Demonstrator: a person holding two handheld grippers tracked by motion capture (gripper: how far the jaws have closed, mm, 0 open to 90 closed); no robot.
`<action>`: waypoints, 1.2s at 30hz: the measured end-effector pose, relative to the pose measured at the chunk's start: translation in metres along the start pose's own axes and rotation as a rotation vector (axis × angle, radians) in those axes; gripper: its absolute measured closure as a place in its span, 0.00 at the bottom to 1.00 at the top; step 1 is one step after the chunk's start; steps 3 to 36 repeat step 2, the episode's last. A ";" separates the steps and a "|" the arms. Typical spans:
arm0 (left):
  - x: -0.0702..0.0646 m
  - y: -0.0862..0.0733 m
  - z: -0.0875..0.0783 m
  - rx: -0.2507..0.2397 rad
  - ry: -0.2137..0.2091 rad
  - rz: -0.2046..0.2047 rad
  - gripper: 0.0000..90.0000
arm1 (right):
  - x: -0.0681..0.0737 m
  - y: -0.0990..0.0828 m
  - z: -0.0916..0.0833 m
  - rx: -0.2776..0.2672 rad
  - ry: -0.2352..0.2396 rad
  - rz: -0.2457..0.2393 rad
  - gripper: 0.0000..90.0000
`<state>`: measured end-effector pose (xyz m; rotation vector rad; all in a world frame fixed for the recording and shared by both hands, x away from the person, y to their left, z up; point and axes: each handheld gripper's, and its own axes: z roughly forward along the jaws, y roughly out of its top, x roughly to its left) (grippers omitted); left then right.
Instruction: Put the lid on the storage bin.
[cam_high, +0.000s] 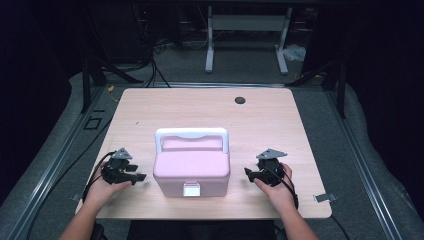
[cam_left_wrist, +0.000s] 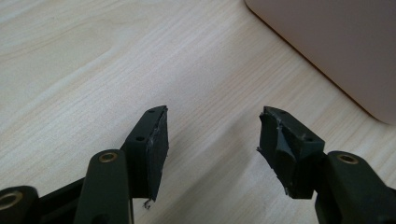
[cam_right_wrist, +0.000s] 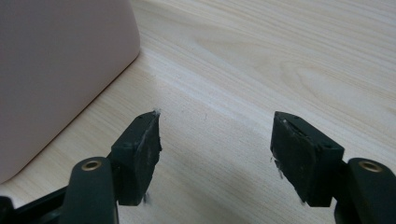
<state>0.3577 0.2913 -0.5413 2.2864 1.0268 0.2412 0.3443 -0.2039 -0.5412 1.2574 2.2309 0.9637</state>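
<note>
High view is giving us the whole layout: a pink plastic lidded box with a white carry handle (cam_high: 192, 165) is sitting near the front middle of the light wooden table (cam_high: 200, 107), handle folded toward the far side and a small white latch (cam_high: 191, 189) facing the person. We are seeing the left gripper (cam_high: 140, 176) just beside the box's left side and the right gripper (cam_high: 247, 172) just beside its right side, each held in a hand and touching nothing; jaw gaps are too small to judge here.

Left gripper view is showing us what the overhead cannot: its two black jaws are standing spread apart over bare wood, nothing between them, with a corner of the pink box (cam_left_wrist: 336, 46) at upper right, apart from the tips.

Right gripper view is showing the same for its own jaws: spread wide, empty, over bare table, with the box wall (cam_right_wrist: 56, 70) at left, near but not touching.
</note>
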 end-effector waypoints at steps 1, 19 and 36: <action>0.000 0.000 0.000 0.000 0.000 0.000 0.47 | 0.000 0.000 0.000 -0.002 -0.001 0.001 0.36; 0.000 0.000 0.000 -0.002 0.003 0.003 0.47 | 0.000 0.000 0.000 -0.003 0.002 0.006 0.36; 0.000 0.000 0.000 -0.002 0.003 0.003 0.47 | 0.000 0.000 0.000 -0.003 0.002 0.006 0.36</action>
